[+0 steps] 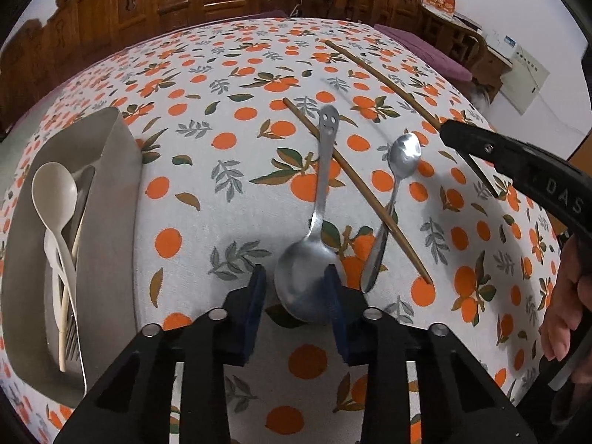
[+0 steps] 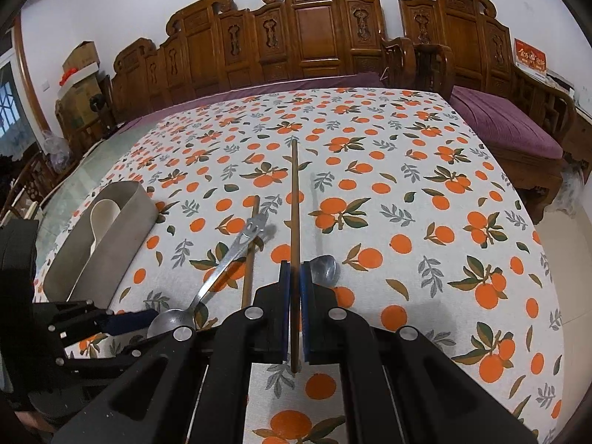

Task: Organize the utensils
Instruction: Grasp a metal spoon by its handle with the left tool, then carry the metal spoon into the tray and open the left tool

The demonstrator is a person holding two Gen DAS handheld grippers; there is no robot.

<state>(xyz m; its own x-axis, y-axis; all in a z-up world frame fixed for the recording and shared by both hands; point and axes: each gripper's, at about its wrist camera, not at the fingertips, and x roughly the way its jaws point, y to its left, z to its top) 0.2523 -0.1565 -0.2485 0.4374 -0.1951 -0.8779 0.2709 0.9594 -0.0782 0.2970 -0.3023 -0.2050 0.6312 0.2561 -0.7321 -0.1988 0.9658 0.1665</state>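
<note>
Two hand-held grippers work over a table covered by an orange-print tablecloth (image 1: 222, 118), with carved wooden benches (image 2: 310, 40) along the far wall. At the left edge of the cloth sits a grey utensil holder (image 1: 111, 192), containing a white plastic spoon (image 1: 53, 194) and other cutlery, partly hidden; fork tines show at its near end.

The right gripper (image 2: 292, 281) has its blue pads pressed together on a long wooden chopstick (image 2: 294, 199), which projects forward beyond the fingers and is raised off the cloth. The left gripper (image 1: 296, 296) has its fingers apart, set on either side of the bowl of a large metal spoon (image 1: 314, 244); the right pad appears to touch the bowl. That spoon's handle, pierced with a smiley face, is lifted and crosses over a second chopstick (image 1: 355, 185) lying on the cloth. A small metal spoon (image 1: 396, 185) also crosses that chopstick, just to the right.
</note>
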